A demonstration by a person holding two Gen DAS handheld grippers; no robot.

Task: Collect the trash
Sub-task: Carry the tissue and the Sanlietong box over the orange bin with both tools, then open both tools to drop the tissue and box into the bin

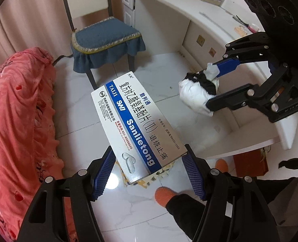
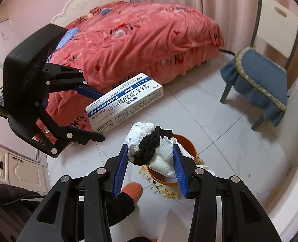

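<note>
A bed under a rumpled pink floral cover (image 2: 140, 46) fills ten to one o'clock in the right wrist view, with a white chair with a blue seat cushion (image 2: 263, 70) at two o'clock. The left gripper (image 1: 149, 157) clamps a white-and-blue cardboard medicine box (image 1: 134, 125) by its near end. At centre, the right gripper (image 2: 150, 155) grips a crumpled white tissue wad wrapped with black fabric (image 2: 151, 147) above a small orange waste bin (image 2: 159, 178) on the floor.

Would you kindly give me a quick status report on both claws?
Left claw shut on medicine box. Right claw shut on wad of tissue and black cloth, above the orange bin. Nothing in the way.
</note>
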